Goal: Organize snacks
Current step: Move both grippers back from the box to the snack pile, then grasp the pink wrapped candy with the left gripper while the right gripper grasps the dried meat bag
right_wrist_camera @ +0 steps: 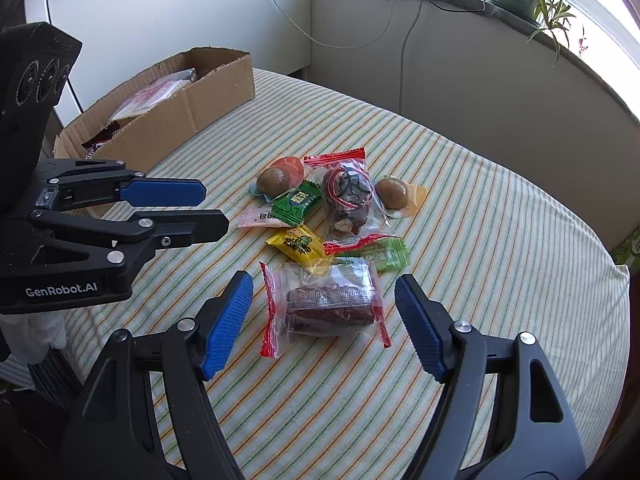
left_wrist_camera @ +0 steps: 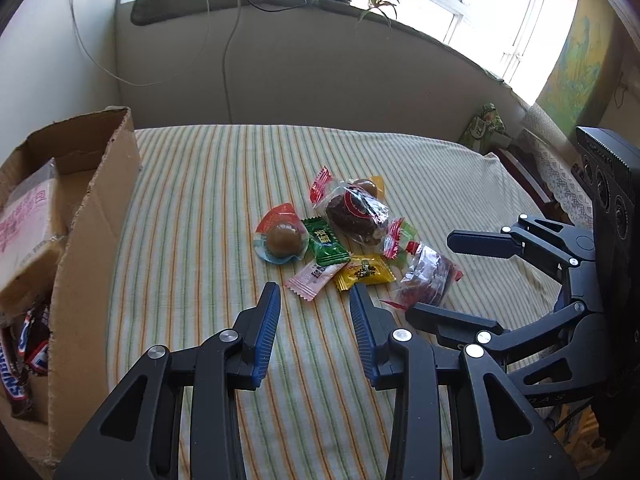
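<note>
Right hand-held gripper (right_wrist_camera: 324, 320) released, jaws straddling jerky pack (right_wrist_camera: 330, 304) for pickup; left hand-held gripper (left_wrist_camera: 314, 332) released, waiting nr box (left_wrist_camera: 96, 216).

- Left wrist view looks forward over its fingers, low and near the striped cloth (left_wrist_camera: 200, 208), window ahead.
- Right wrist view looks leftward, close above the snack pile (right_wrist_camera: 328, 220).
- Both share pile and cardboard box (left_wrist_camera: 92, 216).

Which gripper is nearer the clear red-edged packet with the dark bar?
Right. The right gripper has its open jaws on either side of the clear red-edged packet. The left gripper, also open, sits off to the packet's side, facing the yellow candy.
</note>
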Motion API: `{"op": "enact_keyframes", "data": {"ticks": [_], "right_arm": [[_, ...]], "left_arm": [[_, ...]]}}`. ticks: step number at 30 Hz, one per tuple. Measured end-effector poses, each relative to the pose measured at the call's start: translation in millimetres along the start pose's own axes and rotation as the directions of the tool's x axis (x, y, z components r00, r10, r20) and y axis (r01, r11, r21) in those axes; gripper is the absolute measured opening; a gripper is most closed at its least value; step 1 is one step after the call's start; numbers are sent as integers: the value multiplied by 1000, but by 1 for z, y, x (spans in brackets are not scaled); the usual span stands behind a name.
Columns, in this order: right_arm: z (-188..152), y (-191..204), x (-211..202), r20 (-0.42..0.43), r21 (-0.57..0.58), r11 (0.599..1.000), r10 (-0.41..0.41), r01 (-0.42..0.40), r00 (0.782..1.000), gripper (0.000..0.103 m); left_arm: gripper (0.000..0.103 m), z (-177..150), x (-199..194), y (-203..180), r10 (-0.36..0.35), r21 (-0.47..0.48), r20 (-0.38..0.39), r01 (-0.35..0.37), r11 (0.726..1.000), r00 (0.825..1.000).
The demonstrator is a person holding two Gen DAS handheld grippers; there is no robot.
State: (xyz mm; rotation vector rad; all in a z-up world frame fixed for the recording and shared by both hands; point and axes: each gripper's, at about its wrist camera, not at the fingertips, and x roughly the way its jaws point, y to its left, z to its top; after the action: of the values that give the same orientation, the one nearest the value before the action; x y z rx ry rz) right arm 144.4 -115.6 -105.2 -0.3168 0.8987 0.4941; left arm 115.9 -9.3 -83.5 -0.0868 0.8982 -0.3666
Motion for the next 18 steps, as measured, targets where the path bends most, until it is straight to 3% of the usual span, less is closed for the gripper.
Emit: {"op": "enact_keyframes", "data": {"ticks": [6,10,18], "right_arm": [[-4,-3,7,-15,-9,1000,14,-15,1000,76],[-7,-5,10,-29,-15,999,30,-31,999,67],[-11,-14,9,-30,-4,999,49,-49,998,63]], "left_arm": [[35,8,22,-2,7,40,-39,-6,999,999],[34,12,32,-1,20,73,-52,-16,997,998],[32,10,36,-3,10,103,-67,-3,995,998]]}}
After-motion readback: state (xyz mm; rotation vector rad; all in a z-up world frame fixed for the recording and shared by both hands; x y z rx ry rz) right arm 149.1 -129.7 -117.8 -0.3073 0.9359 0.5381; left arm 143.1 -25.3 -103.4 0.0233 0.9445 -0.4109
